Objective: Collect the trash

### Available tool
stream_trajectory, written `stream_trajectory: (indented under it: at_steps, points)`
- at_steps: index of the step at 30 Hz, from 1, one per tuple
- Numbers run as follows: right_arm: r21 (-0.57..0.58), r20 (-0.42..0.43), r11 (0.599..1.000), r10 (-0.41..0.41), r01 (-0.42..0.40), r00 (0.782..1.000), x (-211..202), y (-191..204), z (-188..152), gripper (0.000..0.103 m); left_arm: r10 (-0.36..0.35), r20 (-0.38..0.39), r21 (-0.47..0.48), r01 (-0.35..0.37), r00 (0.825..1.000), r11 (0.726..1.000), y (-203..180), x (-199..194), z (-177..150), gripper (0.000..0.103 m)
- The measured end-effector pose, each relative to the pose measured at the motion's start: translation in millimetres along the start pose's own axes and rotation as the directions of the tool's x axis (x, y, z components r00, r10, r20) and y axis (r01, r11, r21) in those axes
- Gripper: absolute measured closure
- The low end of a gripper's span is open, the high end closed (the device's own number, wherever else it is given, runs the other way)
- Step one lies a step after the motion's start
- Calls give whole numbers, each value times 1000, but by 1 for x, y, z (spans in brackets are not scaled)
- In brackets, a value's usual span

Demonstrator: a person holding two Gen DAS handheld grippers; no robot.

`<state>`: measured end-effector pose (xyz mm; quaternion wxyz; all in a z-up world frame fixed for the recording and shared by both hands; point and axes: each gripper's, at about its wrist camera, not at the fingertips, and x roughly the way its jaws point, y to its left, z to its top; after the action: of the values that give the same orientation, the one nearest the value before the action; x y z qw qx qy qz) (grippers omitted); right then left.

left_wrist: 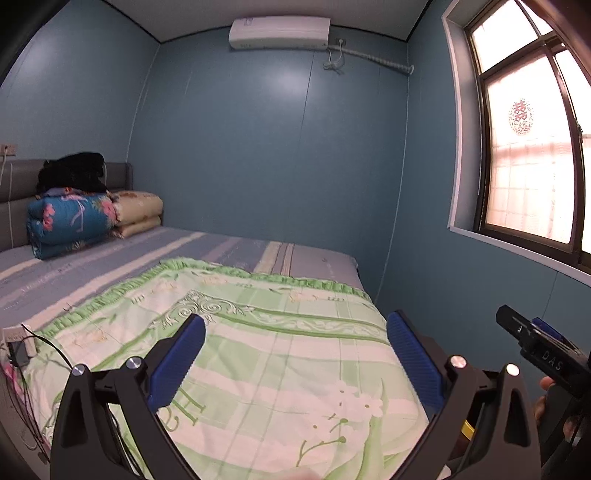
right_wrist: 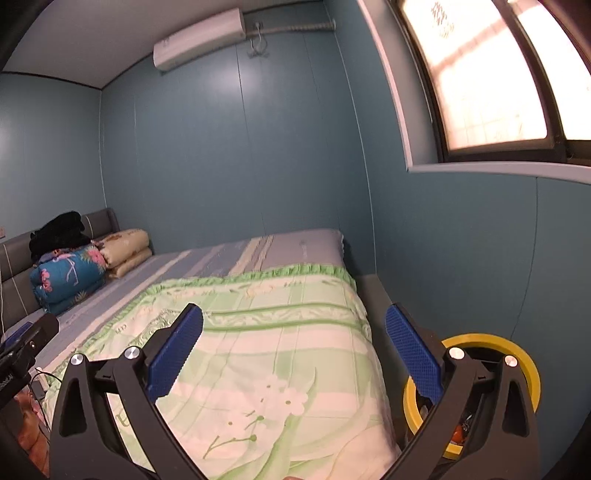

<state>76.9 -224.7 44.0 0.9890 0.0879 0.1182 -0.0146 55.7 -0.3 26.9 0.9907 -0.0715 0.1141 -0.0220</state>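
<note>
My left gripper [left_wrist: 295,332] is open and empty, held above a green and white floral quilt [left_wrist: 266,332] on the bed. My right gripper [right_wrist: 293,328] is also open and empty above the same quilt [right_wrist: 258,332]. A yellow-rimmed trash bin [right_wrist: 517,354] stands on the floor at the bed's right side, partly hidden behind my right finger; some trash shows inside it. The right gripper's body [left_wrist: 543,350] shows at the right edge of the left wrist view. No loose trash shows on the bed.
Folded quilts [left_wrist: 74,218] and black clothes [left_wrist: 74,171] lie by the grey headboard. Cables and a power strip [left_wrist: 18,339] sit at the bed's left edge. Blue walls close in behind and on the right, with a window [left_wrist: 528,147] and an air conditioner [left_wrist: 279,33].
</note>
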Motion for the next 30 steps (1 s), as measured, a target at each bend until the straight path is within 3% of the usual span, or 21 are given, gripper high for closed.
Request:
stream_trajectory:
  at_steps: [13, 30]
  points:
    - [-2, 66, 997, -79, 79, 995, -30, 9, -20, 8, -21, 7, -6, 21, 1000, 1000, -11, -24, -12, 8]
    - [24, 27, 994, -108, 108, 994, -22, -1, -27, 8, -3, 19, 22, 3, 1000, 1000, -17, -24, -17, 8]
